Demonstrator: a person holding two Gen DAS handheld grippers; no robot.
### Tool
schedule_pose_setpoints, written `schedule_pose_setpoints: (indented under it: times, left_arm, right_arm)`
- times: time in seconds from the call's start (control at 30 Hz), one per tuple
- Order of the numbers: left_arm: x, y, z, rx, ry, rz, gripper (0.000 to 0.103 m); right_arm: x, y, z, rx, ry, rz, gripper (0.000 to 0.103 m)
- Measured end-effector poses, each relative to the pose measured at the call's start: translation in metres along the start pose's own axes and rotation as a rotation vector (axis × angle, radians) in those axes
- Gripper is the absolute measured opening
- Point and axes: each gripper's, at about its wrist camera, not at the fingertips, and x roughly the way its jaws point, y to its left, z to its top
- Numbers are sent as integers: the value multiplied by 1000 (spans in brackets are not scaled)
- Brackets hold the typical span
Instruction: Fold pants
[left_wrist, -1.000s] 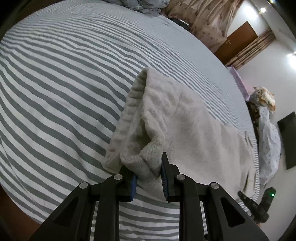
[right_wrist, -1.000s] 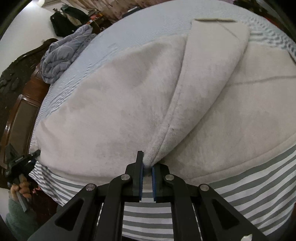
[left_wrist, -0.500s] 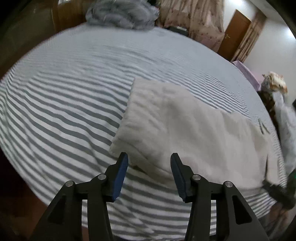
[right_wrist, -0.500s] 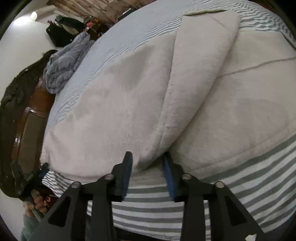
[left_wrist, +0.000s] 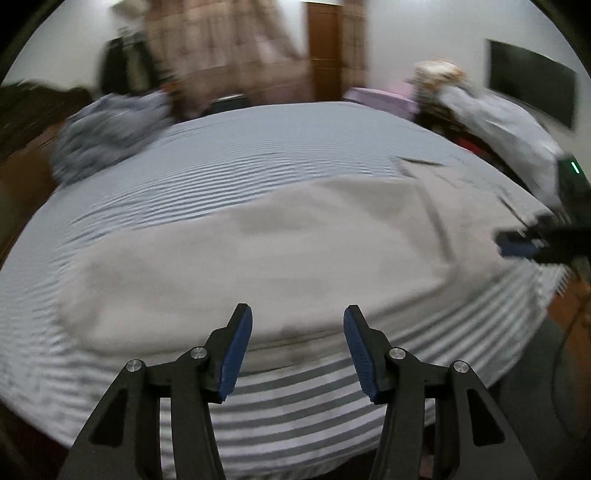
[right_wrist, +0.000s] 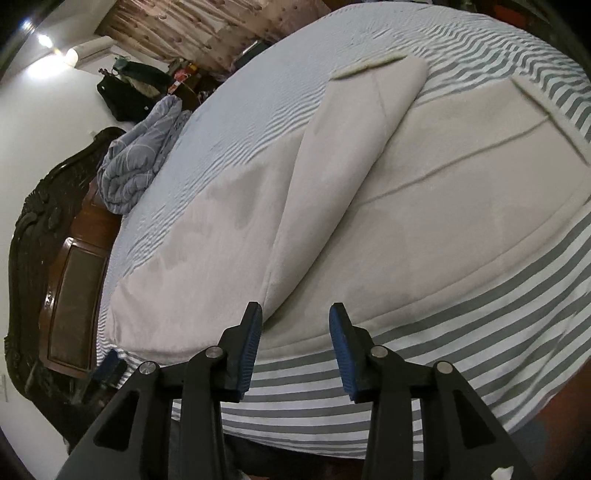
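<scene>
Both claws now free of cloth: left gripper (left_wrist: 297, 345) jaws just opened, nothing between them; right gripper (right_wrist: 295, 345) jaws parted too, empty after a pinch a second ago. Beige pants (right_wrist: 369, 229) flat on striped bed (right_wrist: 406, 391), just beyond both sets of fingertips. Fold likely laid down; regrasp probably next.

Left wrist view: motion blur smears the whole scene; the pants (left_wrist: 258, 258) lose their seams and edges, the bedsheet (left_wrist: 258, 147) stripes run together, and the bundle of grey cloth (left_wrist: 110, 133) is shapeless. The right tool (left_wrist: 517, 245), at the right edge, is cut off. Right wrist view: the pants' right side leaves the frame; the left tool (right_wrist: 109, 367) is small and half hidden.
</scene>
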Motion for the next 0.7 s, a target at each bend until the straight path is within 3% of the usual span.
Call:
schedule_pose_setpoints:
  times: [0.07, 0.27, 0.4, 0.57, 0.63, 0.7]
  left_arm:
    - [18, -33, 8, 41, 7, -82, 53]
    - [63, -99, 28, 86, 54, -215, 52]
    - [81, -126, 29, 135, 66, -227, 52]
    - [107, -128, 30, 92, 92, -227, 50]
    - [114, -126, 29, 79, 100, -245, 35]
    - [121, -127, 27, 66, 104, -258, 28]
  right_arm:
    - [-6, -3, 7, -3, -15, -7, 36]
    - [-9, -8, 31, -16, -34, -13, 36]
    - [0, -9, 51, -59, -25, -44, 36]
    - [19, -7, 92, -140, -4, -128, 36]
    - [29, -5, 110, -178, 2, -171, 36]
    - [44, 2, 134, -223, 19, -223, 36]
